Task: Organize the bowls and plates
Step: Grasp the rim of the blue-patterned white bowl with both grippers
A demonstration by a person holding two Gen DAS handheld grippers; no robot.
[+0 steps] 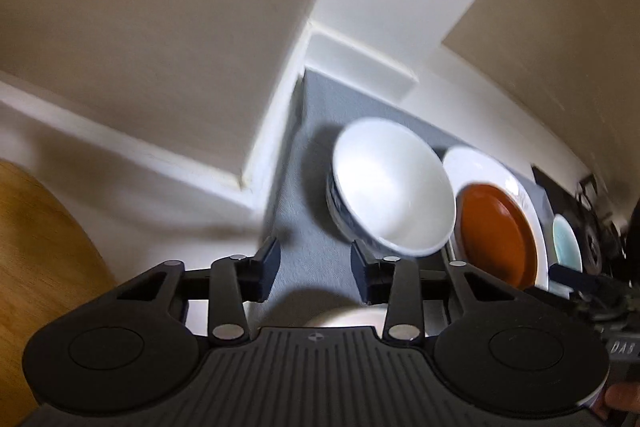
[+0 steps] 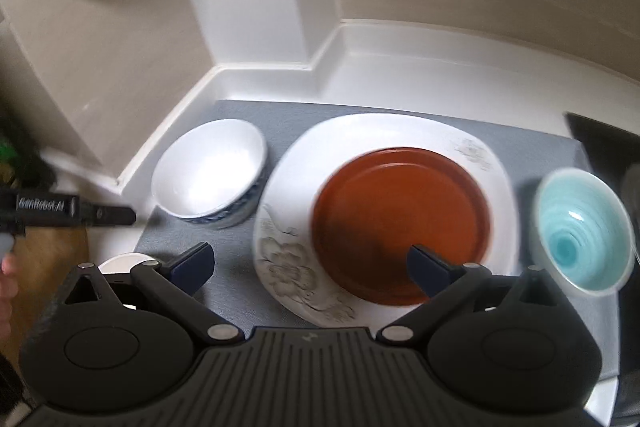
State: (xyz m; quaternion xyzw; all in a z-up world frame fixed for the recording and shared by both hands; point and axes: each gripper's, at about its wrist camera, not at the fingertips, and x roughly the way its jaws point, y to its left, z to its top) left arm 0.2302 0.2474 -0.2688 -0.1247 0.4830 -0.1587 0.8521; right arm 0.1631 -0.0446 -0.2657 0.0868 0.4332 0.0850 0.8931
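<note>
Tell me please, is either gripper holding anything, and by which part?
Nothing is held: the left gripper and right gripper are both open and empty.

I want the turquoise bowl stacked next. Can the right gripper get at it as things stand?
Probably yes. The right gripper is open and empty, hovering over the brown plate, and the turquoise bowl sits uncovered just to its right on the grey mat, with nothing between them.

On the mat [image 2: 400, 109], in a corner of the walls, three things stand in a row: a bowl [image 2: 208, 173] left, a big plate [image 2: 288, 183] in the middle, a small bowl [image 2: 580, 231] right. A smaller plate [image 2: 400, 219] lies on the big plate. Another dish [image 2: 120, 261] sits near the mat's front left corner.
</note>
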